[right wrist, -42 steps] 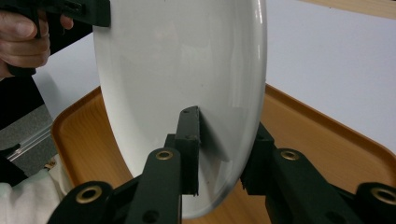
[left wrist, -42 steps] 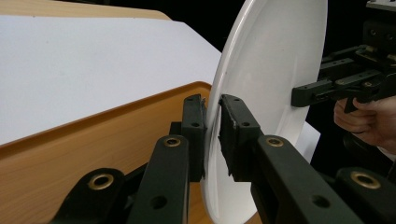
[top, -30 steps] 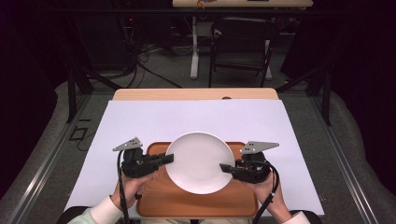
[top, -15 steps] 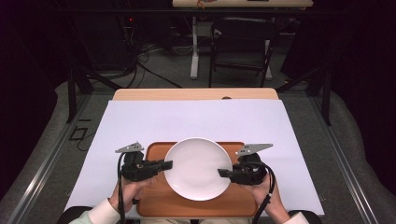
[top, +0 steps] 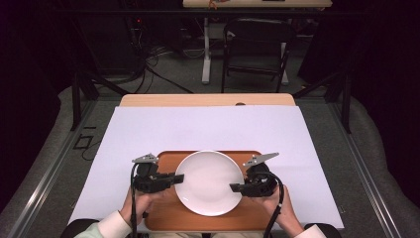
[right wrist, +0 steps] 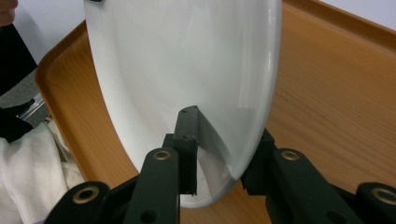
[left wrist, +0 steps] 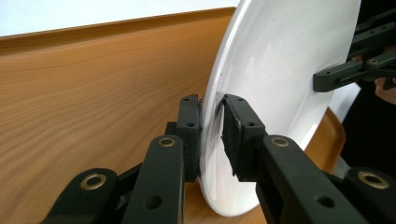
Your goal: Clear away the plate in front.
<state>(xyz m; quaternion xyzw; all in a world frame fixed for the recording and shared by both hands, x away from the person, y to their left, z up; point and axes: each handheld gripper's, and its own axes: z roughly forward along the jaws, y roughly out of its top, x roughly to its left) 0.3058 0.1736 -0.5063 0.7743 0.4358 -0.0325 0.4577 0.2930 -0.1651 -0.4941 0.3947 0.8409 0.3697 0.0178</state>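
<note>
At the near edge of the table, two hands come in, each with a gripper. The left gripper [top: 171, 178] is clamped on the left rim of the plate [top: 208, 181]; in the left gripper view its jaws stand one on each face of the rim, touching it. The right gripper [top: 237, 187] is closed on the opposite rim in the same way, one jaw over the plate's face and one beneath.

Between them the plate sits over the middle of the wooden tray [top: 171, 218], which lies on the white sheet [top: 208, 129] covering the table. Whether the plate rests on the tray or is just clear of it cannot be told.

Judging by this, the two-sided grasp is done. What is left seems to be either carrying the plate off the tray or letting go of it there. Beyond the table stand a chair [top: 257, 49] and cables on the floor.
</note>
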